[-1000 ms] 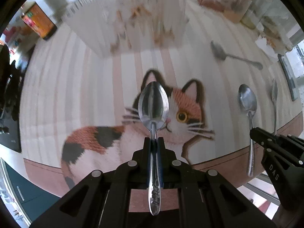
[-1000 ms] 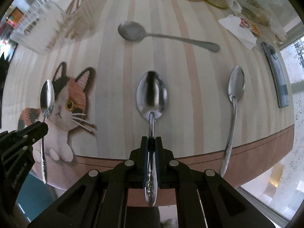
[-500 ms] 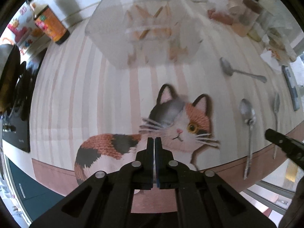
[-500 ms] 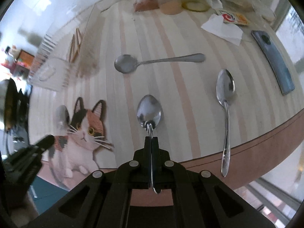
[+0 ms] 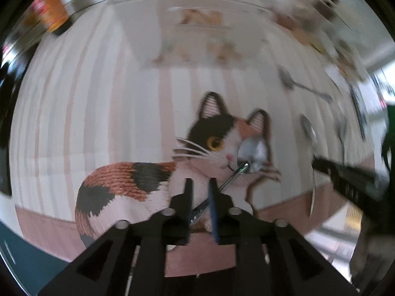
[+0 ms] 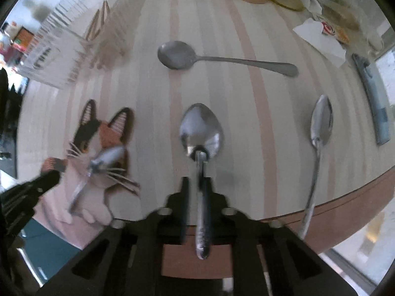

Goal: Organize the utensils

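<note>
My left gripper (image 5: 200,185) points down over a cat-pattern mat (image 5: 128,180). Its jaws are opening, and a steel spoon (image 5: 251,153) slants loosely through the gap with its bowl on the cat's face; the pads do not press on it. The right wrist view shows the same spoon (image 6: 106,157) beside the left gripper (image 6: 32,185). My right gripper (image 6: 197,180) is shut on a second spoon (image 6: 201,130) by its handle, bowl forward, above the striped cloth. A clear organizer box (image 6: 61,49) holding wooden sticks stands at the far left.
Two more spoons lie on the striped cloth: one crosswise at the back (image 6: 177,54), one lengthwise at the right (image 6: 321,123). A dark phone (image 6: 375,98), a white napkin (image 6: 318,37) and food containers sit at the far right. The table's edge runs close in front.
The left jaws, shut on an upright spoon a second ago, have parted, and the spoon now hangs aslant toward the right. The right gripper still holds its spoon.
</note>
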A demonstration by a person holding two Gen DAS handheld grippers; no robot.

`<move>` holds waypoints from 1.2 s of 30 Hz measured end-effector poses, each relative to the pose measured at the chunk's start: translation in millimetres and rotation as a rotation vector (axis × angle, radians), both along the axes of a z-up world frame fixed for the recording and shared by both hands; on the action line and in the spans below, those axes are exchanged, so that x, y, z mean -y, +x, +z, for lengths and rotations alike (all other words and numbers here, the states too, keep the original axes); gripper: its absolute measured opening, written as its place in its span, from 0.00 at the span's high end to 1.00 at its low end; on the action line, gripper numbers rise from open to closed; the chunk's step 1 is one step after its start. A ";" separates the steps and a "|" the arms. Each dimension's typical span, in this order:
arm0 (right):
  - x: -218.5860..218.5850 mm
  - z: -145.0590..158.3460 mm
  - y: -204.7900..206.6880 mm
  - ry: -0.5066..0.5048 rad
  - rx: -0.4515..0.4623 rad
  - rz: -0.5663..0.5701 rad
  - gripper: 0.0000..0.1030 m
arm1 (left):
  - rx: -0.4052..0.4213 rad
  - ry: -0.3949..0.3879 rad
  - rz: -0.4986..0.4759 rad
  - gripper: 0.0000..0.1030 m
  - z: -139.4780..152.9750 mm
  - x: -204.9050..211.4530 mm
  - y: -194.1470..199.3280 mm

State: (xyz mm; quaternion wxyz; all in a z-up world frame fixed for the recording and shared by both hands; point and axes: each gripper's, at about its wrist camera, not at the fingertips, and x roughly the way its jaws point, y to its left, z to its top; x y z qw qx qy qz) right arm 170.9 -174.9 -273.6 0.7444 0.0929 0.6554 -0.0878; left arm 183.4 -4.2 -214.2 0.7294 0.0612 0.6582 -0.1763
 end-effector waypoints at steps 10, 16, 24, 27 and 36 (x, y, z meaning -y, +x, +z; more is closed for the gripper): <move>30.0 -7.5 -9.4 0.138 -0.032 -0.054 0.81 | -0.036 0.161 -0.331 0.60 -35.5 60.2 -14.1; 51.5 -0.6 -25.3 0.175 -0.004 -0.102 0.78 | -0.013 0.160 -0.257 0.91 -34.6 72.7 -3.3; 54.9 10.3 -20.2 0.189 0.042 -0.086 0.74 | -0.053 0.143 0.074 0.96 -33.1 20.8 16.8; 36.8 0.7 -9.7 0.163 0.008 -0.049 0.74 | -0.068 0.129 0.129 0.96 -33.3 11.1 19.9; -8.9 -5.4 -2.2 0.046 -0.022 0.092 0.95 | -0.064 0.138 0.117 0.93 -34.6 10.1 21.0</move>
